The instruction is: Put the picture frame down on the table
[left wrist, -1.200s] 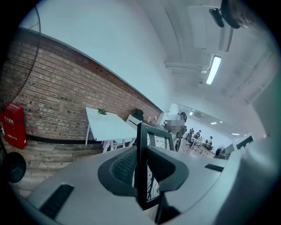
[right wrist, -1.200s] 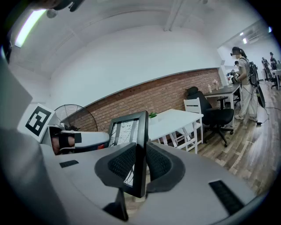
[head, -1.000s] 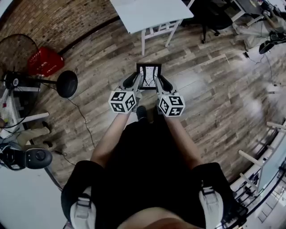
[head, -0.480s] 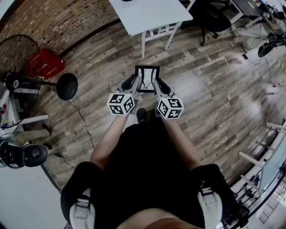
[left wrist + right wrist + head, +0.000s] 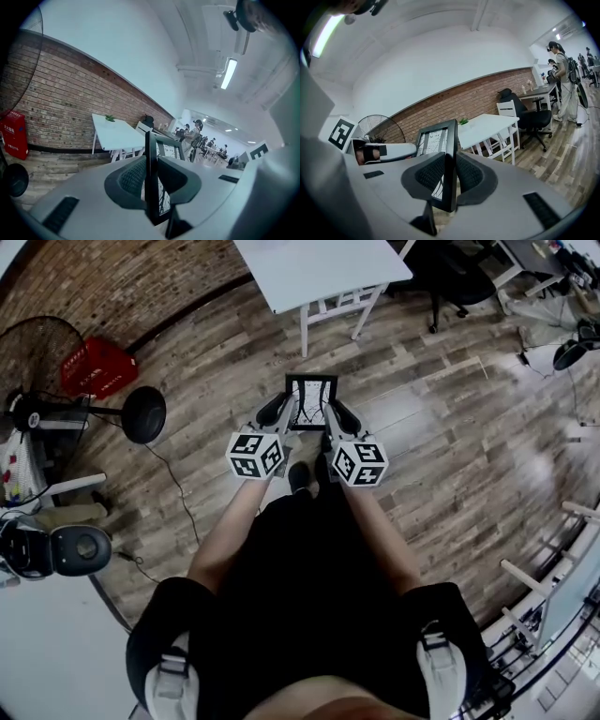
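head view
- left tongs: my left tongs [image 5: 284, 412] pinch the left edge of the black rectangular picture frame [image 5: 311, 401]
- right tongs: my right tongs [image 5: 336, 415] pinch the frame's right edge
- frame place: held in the air between both tongs, in front of my legs and over the brown wood-plank floor [image 5: 441, 427]
- bench: white rectangular bench [image 5: 319, 268] ahead of me, well apart from the frame; frame not on it
- left side: red plastic basket [image 5: 97, 367] beside the black pedestal fan [image 5: 42, 348]

left gripper view
- tongs: left tongs [image 5: 152, 179] closed on the frame [image 5: 150, 150], one dark ribbed pad on each face
- frame: seen edge-on, upright, sticking up past the pads
- behind: white bench [image 5: 112, 133] with a small green potted plant [image 5: 109, 118] on it, next to the red brick wall [image 5: 61, 101]

right gripper view
- tongs: right tongs [image 5: 451, 177] closed on the frame's near edge, pads tight on both faces
- frame: upright, with a pale line print showing inside the black border [image 5: 433, 138]
- behind: white bench [image 5: 487, 125] along the brick wall [image 5: 478, 101], fan [image 5: 377, 125] left of the frame, black office chair [image 5: 527, 115] right of the bench
- far right: a person [image 5: 562, 84] standing on the wood floor
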Motion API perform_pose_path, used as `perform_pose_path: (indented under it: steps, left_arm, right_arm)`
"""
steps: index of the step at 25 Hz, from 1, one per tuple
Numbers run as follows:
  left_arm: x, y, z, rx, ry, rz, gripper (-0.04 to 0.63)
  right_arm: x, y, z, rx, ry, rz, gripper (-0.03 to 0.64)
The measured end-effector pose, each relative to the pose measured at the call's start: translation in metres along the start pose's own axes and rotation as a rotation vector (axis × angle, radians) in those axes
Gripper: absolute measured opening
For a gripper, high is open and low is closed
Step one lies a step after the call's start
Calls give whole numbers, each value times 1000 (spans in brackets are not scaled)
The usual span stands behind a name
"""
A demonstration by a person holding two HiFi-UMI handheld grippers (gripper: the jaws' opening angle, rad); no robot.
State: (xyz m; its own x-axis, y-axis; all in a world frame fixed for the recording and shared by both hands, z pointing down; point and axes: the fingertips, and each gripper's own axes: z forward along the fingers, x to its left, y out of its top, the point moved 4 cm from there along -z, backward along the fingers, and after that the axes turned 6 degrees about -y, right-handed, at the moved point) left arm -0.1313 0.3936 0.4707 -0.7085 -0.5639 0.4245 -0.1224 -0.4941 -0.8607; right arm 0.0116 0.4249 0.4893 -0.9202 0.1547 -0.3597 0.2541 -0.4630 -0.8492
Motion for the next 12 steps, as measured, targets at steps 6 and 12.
perform_pose_path:
  steps: [6,12]
  left_arm:
    - [7,7,34,25,21,-11,81]
    - [10,13,67,43,47,-24,81]
  right_arm:
    - [-23,12,23,25,10,14,72]
    - [-48,27,44,56,26,10,71]
